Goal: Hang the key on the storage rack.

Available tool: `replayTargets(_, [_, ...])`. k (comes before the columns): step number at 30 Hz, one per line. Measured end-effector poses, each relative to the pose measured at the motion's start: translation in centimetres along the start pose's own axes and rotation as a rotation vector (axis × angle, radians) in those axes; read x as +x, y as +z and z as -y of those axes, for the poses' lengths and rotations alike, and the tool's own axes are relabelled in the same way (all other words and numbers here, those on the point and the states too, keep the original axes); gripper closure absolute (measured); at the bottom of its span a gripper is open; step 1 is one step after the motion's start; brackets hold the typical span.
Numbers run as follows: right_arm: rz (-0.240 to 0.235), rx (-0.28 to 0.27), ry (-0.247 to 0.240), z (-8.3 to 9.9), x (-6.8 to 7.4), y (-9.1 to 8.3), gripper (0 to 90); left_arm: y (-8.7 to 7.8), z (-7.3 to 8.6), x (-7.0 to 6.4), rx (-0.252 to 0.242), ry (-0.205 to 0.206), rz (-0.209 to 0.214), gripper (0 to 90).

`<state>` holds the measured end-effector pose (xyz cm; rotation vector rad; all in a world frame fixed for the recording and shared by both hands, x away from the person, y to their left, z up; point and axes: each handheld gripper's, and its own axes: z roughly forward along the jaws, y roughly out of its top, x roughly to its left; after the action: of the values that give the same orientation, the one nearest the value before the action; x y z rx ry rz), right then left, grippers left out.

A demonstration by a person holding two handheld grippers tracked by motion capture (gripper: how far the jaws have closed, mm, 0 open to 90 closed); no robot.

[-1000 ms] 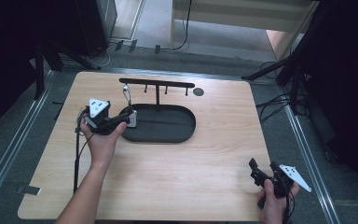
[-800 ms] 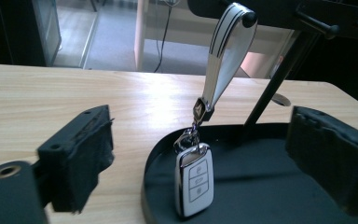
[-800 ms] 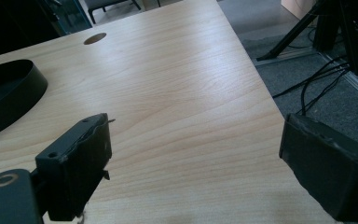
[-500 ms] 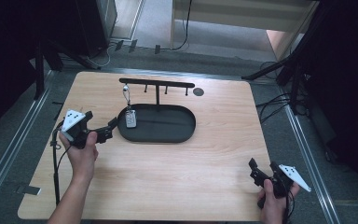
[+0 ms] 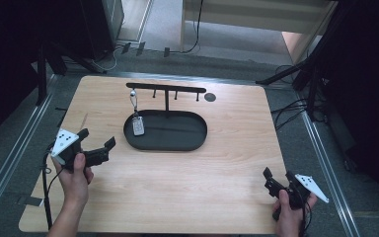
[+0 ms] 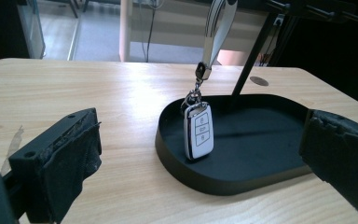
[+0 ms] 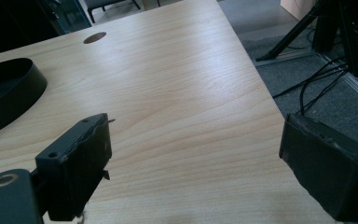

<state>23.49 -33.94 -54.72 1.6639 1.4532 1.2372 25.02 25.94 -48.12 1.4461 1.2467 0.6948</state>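
The left gripper (image 5: 97, 149) has backed off toward the table's left edge, jaws wide and empty, leaving the key fob (image 6: 198, 131) hanging over the tray (image 5: 197, 140); the right gripper (image 5: 280, 181) waits wide near the front-right corner.

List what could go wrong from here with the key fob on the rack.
1. The key fob hangs by its strap from the end peg of the rack, its lower end at the tray floor; a knock to the rack could slip it off.
2. The left gripper, open and aimed at the fob, might bump it and set it swinging.
3. The right gripper sits near the table edge; its cable could snag.
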Motion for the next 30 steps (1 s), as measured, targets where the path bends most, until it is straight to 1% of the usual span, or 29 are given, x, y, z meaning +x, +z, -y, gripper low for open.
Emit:
replayTargets(2, [0.0,0.0,-0.001,0.0,0.0,0.0,8.8,-0.4,0.3,0.1,-0.005,0.005,-0.008,0.0])
replayTargets(4, [0.001,0.0,-0.002,0.0,0.0,0.0,8.8,-0.8,0.7,0.4,0.001,0.01,-0.016,0.0])
replayTargets(10, [0.002,0.0,-0.006,0.0,0.0,0.0,8.8,-2.1,2.0,1.7,0.004,-0.008,-0.034,0.0])
replayTargets(16, [0.005,0.002,-0.008,0.0,0.1,0.0,8.8,-3.6,3.0,2.9,0.005,-0.018,-0.054,0.0])
replayTargets(19, [0.007,0.002,-0.009,0.0,0.2,0.0,8.8,-4.5,3.5,3.6,0.003,-0.024,-0.069,0.0])
replayTargets(22, [0.008,0.0,-0.013,0.0,0.2,0.0,8.8,-5.2,3.9,4.2,0.006,-0.023,-0.084,0.0])
replayTargets(26, [0.008,0.004,-0.013,0.0,0.2,0.0,8.8,-6.3,4.5,5.1,0.001,-0.036,-0.098,0.0])
replayTargets(30, [0.01,0.003,-0.02,0.0,0.3,0.0,8.8,-7.2,5.2,5.9,0.008,-0.039,-0.119,0.0])
